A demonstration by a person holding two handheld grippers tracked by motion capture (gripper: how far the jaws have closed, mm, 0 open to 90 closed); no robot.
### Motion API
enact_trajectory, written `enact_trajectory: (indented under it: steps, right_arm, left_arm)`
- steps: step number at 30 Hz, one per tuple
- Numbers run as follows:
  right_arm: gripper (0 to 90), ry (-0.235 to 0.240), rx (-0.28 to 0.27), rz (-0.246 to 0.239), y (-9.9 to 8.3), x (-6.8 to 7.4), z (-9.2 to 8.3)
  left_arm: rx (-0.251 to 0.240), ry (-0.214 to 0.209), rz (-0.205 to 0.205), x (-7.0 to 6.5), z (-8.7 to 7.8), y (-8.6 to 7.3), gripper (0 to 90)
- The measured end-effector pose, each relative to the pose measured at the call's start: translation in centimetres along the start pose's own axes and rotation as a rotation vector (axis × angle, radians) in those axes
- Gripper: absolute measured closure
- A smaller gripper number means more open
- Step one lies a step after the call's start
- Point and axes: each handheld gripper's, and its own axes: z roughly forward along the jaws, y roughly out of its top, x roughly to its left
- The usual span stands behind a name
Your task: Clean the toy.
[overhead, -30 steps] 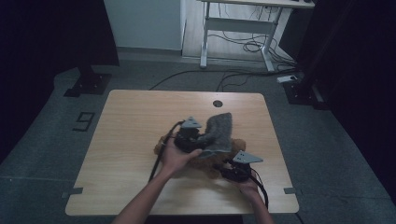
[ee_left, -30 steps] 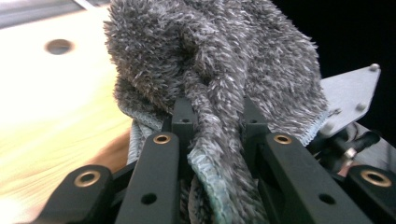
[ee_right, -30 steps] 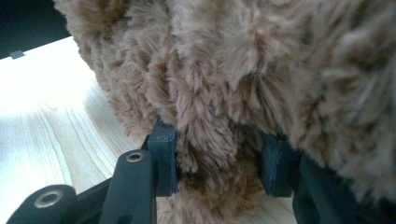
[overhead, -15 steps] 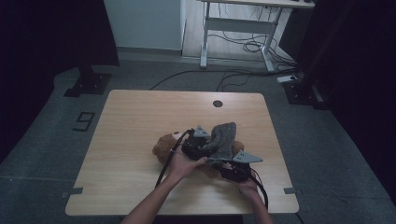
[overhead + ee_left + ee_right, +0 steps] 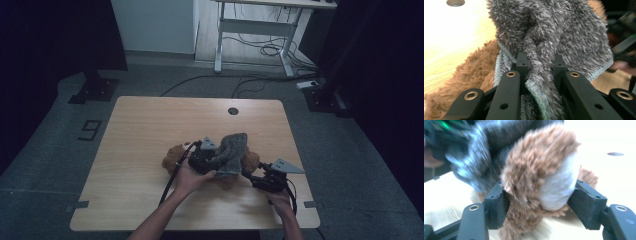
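grey cloth [image 5: 564, 32], brown plush toy [image 5: 534, 170]

We read a single sign: a dark figure "9" [image 5: 90, 130] marked on the grey floor covering [image 5: 55, 145] just beside the left edge of the light wooden table [image 5: 145, 135] in the high view. We find no legible word, label or brand on anything else in the three views.
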Motion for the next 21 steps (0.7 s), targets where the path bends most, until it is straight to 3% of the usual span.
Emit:
enact_trajectory:
  steps: [4, 7, 9, 12, 14, 17, 19, 21]
  right_arm:
    - [56.2, -0.008, -0.019, -0.033, 0.4, 0.0, -0.3]
    - [63.9, -0.018, -0.009, 0.006, 0.1, -0.5, 0.0]
    - [65.8, -0.02, -0.001, 0.014, -0.1, -0.6, 0.1]
    - [66.7, -0.027, 0.009, 0.027, -0.2, -0.8, 0.2]
    - [67.2, -0.036, 0.016, 0.034, -0.3, -0.9, 0.2]
    - [67.3, -0.059, 0.02, 0.06, -0.5, -1.3, 0.1]
    - [67.3, -0.045, 0.023, 0.072, -0.6, -1.4, 0.1]
    - [67.4, -0.045, 0.029, 0.062, -0.6, -1.2, 0.4]
  left_arm:
    - [0.002, 0.011, 0.01, -0.2, 0.0, 0.1, 74.3]
    - [-0.013, 0.002, 0.0, 0.2, -0.7, 0.1, 74.3]
    - [-0.021, 0.016, 0.004, 0.4, -1.4, 0.0, 74.3]
    - [-0.041, 0.068, 0.001, 1.5, -3.2, -0.6, 74.3]
    - [-0.063, 0.114, -0.033, 3.0, -5.1, -1.5, 74.4]
    - [-0.094, 0.125, -0.091, 4.9, -7.4, -3.5, 74.5]
    - [-0.108, 0.134, -0.119, 5.9, -8.5, -5.0, 74.5]
    - [-0.112, 0.151, -0.126, 6.4, -9.4, -6.1, 74.5]
